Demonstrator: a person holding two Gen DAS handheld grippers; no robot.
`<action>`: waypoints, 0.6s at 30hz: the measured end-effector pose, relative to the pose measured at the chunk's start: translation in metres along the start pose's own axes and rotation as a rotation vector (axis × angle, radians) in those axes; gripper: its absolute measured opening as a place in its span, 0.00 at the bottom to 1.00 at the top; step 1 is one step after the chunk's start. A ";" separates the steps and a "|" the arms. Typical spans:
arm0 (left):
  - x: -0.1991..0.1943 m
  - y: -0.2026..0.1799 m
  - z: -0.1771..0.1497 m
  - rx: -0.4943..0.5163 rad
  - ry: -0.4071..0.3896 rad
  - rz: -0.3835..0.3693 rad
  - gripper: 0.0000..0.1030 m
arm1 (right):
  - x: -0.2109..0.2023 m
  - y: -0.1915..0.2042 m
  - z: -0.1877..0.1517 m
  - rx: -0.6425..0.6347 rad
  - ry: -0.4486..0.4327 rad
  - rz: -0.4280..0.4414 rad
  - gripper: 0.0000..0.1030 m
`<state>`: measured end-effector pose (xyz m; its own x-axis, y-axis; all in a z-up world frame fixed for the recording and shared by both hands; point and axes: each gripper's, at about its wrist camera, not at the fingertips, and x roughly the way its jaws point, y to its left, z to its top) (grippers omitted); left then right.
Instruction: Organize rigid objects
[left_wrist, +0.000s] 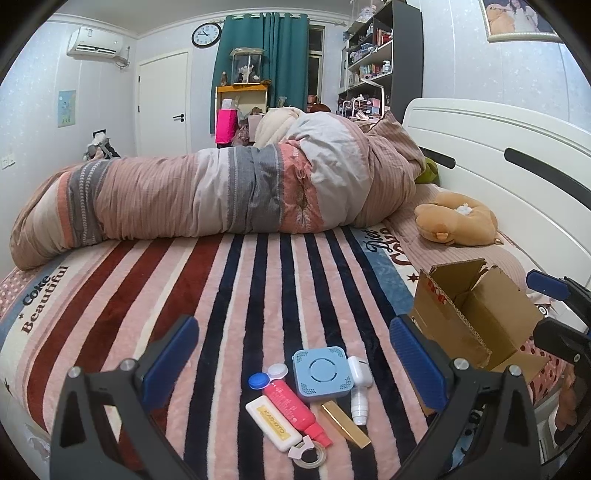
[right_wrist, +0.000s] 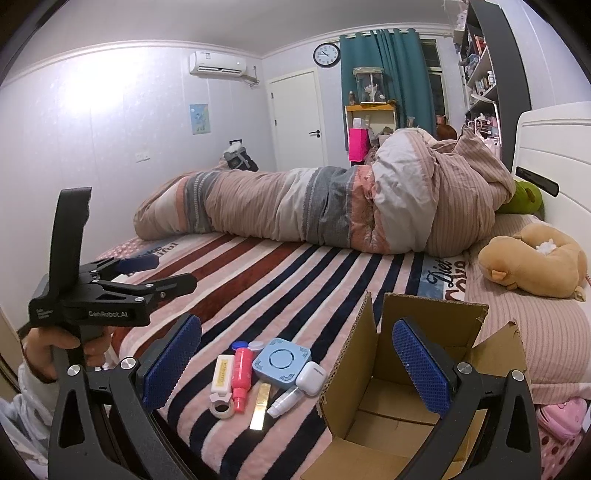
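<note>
A cluster of small items lies on the striped blanket (left_wrist: 258, 280): a blue square case (left_wrist: 320, 373), white earbud case (left_wrist: 359, 370), white small bottle (left_wrist: 359, 406), gold bar (left_wrist: 345, 424), pink tube (left_wrist: 293, 410), white eraser-like box (left_wrist: 273, 422), contact lens case (left_wrist: 267, 376) and tape roll (left_wrist: 309, 455). My left gripper (left_wrist: 293, 354) is open and empty just above them. An open cardboard box (left_wrist: 476, 317) stands to their right. My right gripper (right_wrist: 295, 362) is open and empty, its right finger over the box (right_wrist: 388, 413). The cluster also shows in the right wrist view, around the blue case (right_wrist: 282, 362).
A rolled duvet (left_wrist: 221, 195) lies across the bed behind. A brown plush toy (left_wrist: 458, 223) rests by the white headboard (left_wrist: 498, 147). My left gripper's body (right_wrist: 107, 295) shows at the left in the right wrist view. A pink item (right_wrist: 565, 413) lies at the bed's right edge.
</note>
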<state>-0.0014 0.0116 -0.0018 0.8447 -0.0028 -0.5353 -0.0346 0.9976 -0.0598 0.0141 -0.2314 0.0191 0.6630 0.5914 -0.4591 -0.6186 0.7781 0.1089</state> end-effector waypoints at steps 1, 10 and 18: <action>0.000 0.000 0.000 -0.001 0.000 -0.001 1.00 | 0.000 0.001 -0.001 -0.001 0.000 0.001 1.00; -0.001 0.000 0.001 0.001 0.001 0.003 1.00 | -0.001 0.002 -0.001 0.001 0.000 0.001 1.00; -0.002 0.000 0.001 0.004 -0.001 0.002 1.00 | -0.001 0.001 -0.002 0.003 0.000 0.003 1.00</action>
<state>-0.0026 0.0120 0.0004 0.8453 -0.0005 -0.5343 -0.0341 0.9979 -0.0549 0.0125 -0.2313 0.0181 0.6611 0.5937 -0.4587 -0.6192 0.7770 0.1133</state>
